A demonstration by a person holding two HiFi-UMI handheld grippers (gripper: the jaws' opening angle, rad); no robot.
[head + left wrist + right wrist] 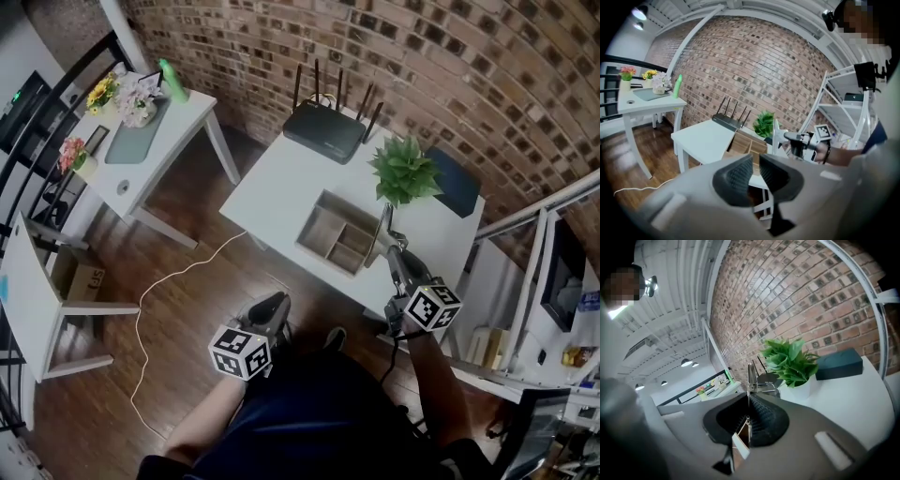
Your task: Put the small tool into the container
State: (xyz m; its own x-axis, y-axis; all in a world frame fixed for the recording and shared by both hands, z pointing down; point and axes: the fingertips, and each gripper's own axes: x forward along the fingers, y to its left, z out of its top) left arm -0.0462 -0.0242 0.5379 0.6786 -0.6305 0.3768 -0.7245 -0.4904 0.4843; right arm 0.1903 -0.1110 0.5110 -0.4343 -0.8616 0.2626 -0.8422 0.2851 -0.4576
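Note:
A thin metal tool (385, 223) sticks out of my right gripper (389, 246), which is shut on it at the right edge of the wooden compartment tray (319, 202). In the right gripper view the tool (749, 378) is a narrow blade pinched between the pads of the right gripper (749, 413), pointing up in front of the plant. In the left gripper view the tool (776, 136) stands upright beside the tray (743, 143). My left gripper (272, 305) hangs low, off the table's front edge above the floor. Its jaws (754, 173) stand a little apart with nothing between them.
On the white table (272, 187) stand a black router (323, 131), a potted plant (405, 171) and a dark blue box (455, 183). A second white table (141, 141) with flowers is at the left. A white cable (178, 281) lies on the floor. Metal shelving (544, 281) is at the right.

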